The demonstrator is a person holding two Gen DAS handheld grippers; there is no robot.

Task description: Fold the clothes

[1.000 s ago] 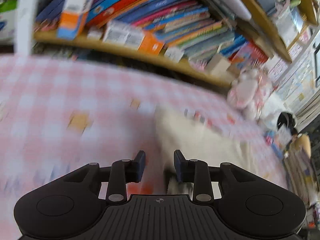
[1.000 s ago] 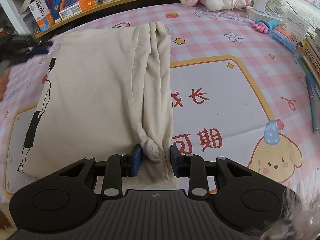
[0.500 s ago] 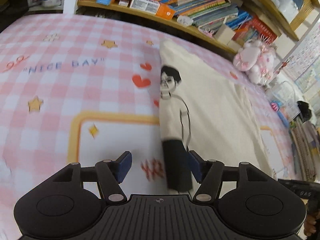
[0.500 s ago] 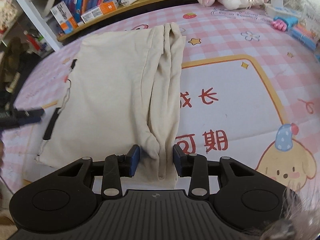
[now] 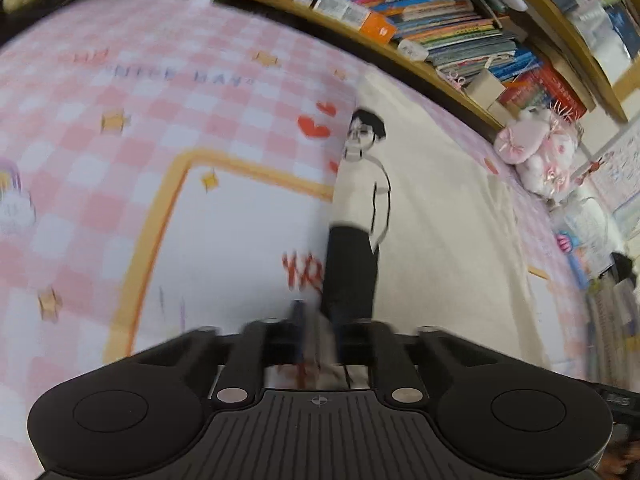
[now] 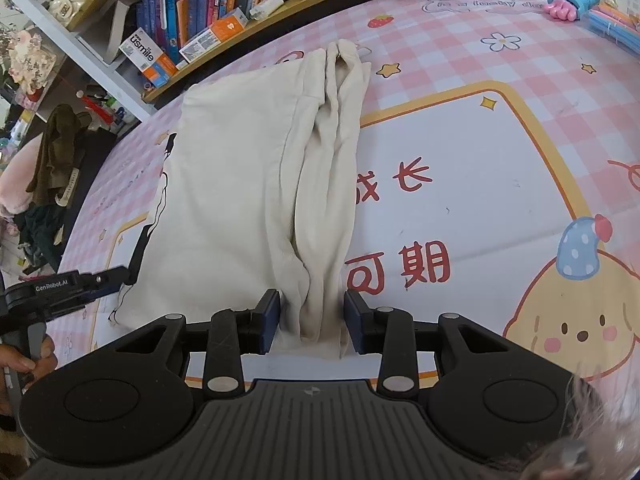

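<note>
A cream garment (image 6: 240, 184) with a black-and-white figure print (image 5: 360, 208) lies flat on the pink checked mat (image 6: 500, 128). Its right side is folded inward into a long bunched strip (image 6: 324, 208). My right gripper (image 6: 312, 320) is at the near end of that strip, pads pressing the bunched cloth from both sides. My left gripper (image 5: 320, 332) is blurred, with its fingers drawn together on the garment's near left edge by the print. In the right wrist view the left gripper (image 6: 130, 276) meets the garment's left near corner.
A low wooden shelf of books (image 6: 208, 12) runs along the mat's far edge. A pink plush toy (image 5: 536, 156) sits at the far right, with pens and toys (image 6: 576, 4) beside it. Dark clothes (image 6: 52, 160) are piled off the mat's left side.
The left gripper swung over to the garment's printed edge, spread wide, then closed on that edge. The right gripper kept its hold on the folded strip, and its view turned a little.
</note>
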